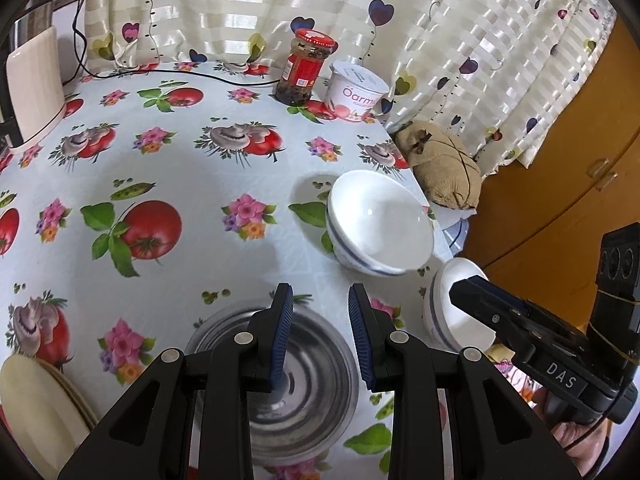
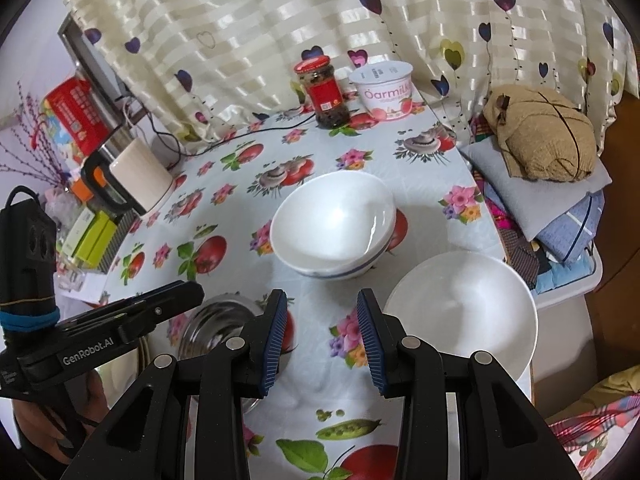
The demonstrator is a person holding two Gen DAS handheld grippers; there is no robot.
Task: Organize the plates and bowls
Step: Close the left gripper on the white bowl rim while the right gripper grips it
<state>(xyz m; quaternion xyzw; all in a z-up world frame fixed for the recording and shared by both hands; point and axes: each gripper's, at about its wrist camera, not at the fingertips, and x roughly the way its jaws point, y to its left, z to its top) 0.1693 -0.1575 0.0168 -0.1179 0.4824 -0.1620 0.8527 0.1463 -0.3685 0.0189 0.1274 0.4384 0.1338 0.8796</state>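
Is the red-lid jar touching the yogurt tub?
Apart. In the right wrist view, a strip of tablecloth shows between the jar and the yogurt tub.

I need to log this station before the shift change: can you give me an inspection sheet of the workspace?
Surface: table under a tablecloth printed with tomatoes and flowers.
Job's things: stacked white bowls; single white bowl at the table edge; steel bowl; plates.
Clutter: red-lidded jar; yogurt tub; kettle.
Grippers: left gripper and right gripper both open, fingers empty.
Cables: black cable across the far edge.
Surroundings: heart-print curtain; folded cloths; wooden cabinet.
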